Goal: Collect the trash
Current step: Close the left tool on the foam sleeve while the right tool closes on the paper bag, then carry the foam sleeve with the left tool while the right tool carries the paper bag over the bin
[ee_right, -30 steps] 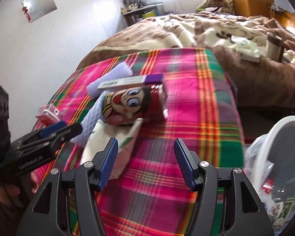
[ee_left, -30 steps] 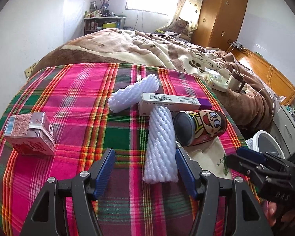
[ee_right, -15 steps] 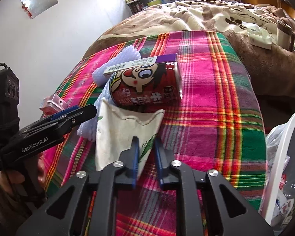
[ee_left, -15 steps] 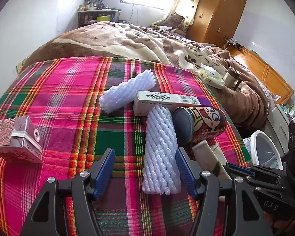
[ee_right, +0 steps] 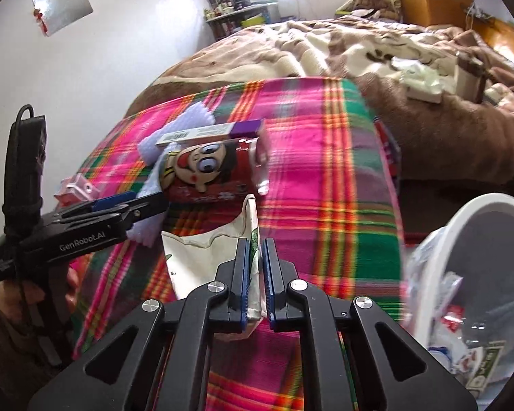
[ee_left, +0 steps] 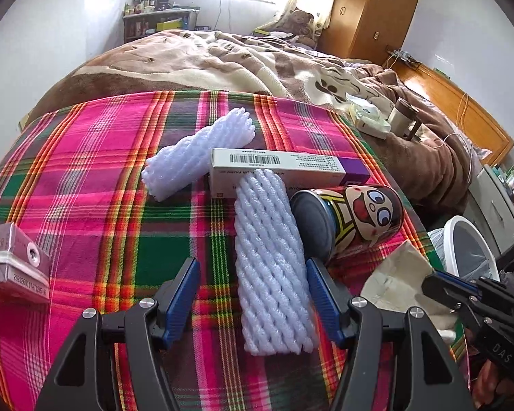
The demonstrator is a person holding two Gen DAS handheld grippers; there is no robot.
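Right gripper (ee_right: 255, 279): clamped on cream paper wrapper (ee_right: 205, 257). Left gripper (ee_left: 252, 296): jaws apart, straddling foam net sleeve (ee_left: 270, 263). White bin (ee_right: 469, 257) beside.

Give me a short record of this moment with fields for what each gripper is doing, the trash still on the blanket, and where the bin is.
right gripper: shut on the cream paper wrapper
left gripper: open, around the near foam net sleeve, not closed
on plaid blanket: second foam net sleeve, long barcode box, cartoon-face can on its side, pink drink carton
trash bin: white, bag-lined, beside the bed on the right, already holding litter
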